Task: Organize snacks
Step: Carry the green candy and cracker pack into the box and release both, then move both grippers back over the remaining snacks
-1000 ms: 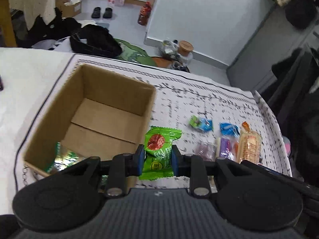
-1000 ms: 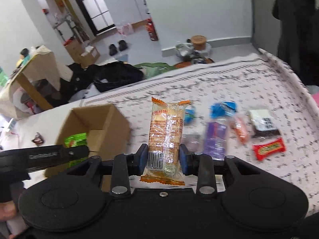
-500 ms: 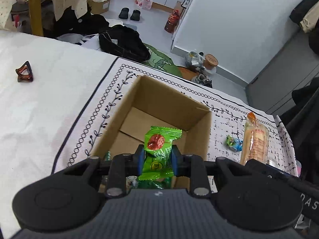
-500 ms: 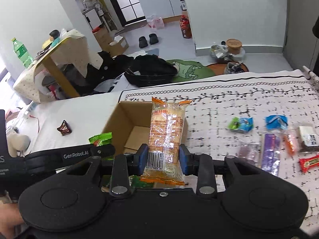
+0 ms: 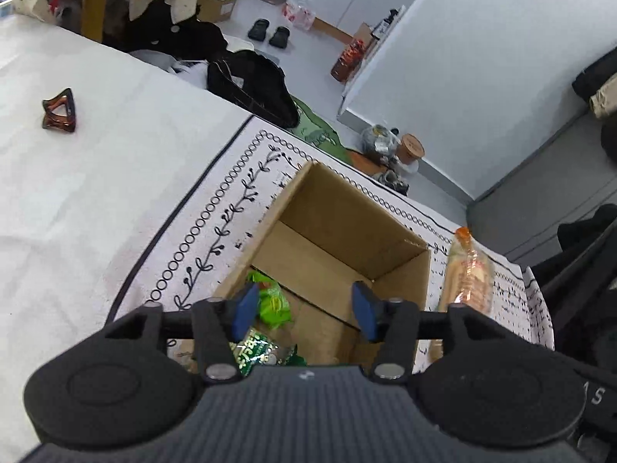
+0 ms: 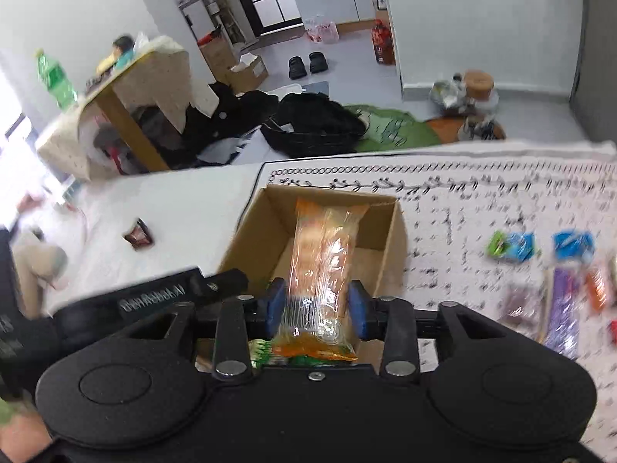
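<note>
White cloth-covered table [image 5: 96, 177], with a patterned mat [image 6: 482, 200] bordered by chain and vine motifs over its right part. On the mat: open cardboard box [image 5: 401, 247]; to its right, well apart, two blue-wrapped candies [image 6: 513, 245], a purple packet [image 6: 563, 308], a clear packet [image 6: 520, 305] and an orange one [image 6: 595, 289], blurred. On the plain cloth, left of the box: brown hair clip [image 5: 58, 111].
</note>
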